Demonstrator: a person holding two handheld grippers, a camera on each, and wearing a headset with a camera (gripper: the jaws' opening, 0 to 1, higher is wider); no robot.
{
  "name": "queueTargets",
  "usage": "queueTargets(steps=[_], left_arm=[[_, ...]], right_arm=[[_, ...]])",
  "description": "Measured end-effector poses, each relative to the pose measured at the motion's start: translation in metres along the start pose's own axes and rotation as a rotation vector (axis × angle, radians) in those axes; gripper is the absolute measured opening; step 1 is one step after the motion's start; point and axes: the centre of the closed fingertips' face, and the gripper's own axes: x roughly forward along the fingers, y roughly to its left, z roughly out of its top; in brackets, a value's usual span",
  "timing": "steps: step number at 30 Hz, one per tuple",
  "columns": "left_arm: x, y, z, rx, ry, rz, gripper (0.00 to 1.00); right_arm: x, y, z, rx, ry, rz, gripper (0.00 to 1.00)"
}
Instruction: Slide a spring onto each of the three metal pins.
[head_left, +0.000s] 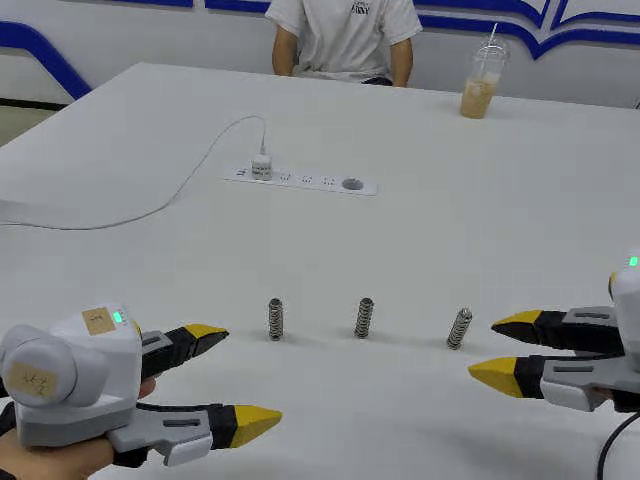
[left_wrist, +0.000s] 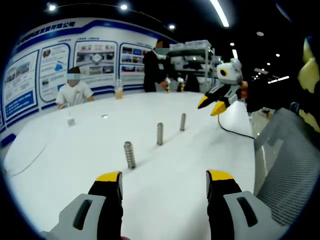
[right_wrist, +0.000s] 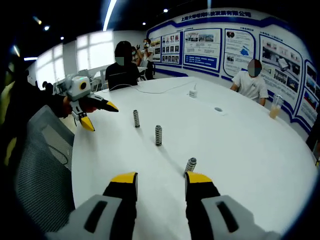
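Steel-grey left spring (head_left: 275, 319), middle spring (head_left: 364, 317), right spring (head_left: 459, 328): row along table (head_left: 450, 230) near edge, axes upright, right one leaning. Just beside it, right gripper (head_left: 485, 348), jaws spread, empty; left gripper (head_left: 245, 375) near left spring, jaws spread, empty.

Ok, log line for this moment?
three springs standing in row | left gripper open, empty | right gripper open, empty, beside leaning spring

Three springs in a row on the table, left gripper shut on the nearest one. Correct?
No: the left gripper is open and empty, apart from the nearest spring; the head view shows it. Rest holds.
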Motion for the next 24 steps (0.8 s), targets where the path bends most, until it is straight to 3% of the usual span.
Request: queueTargets(steps=[10, 24], left_arm=[[0.000, 0.001, 0.000, -0.001, 0.001, 0.002, 0.70], [-0.002, 0.001, -0.001, -0.008, -0.001, 0.005, 0.70]], right_arm=[[-0.014, -0.011, -0.009, 0.024, -0.046, -0.056, 0.45], [-0.020, -0.015, -0.021, 0.016, -0.080, -0.072, 0.54]])
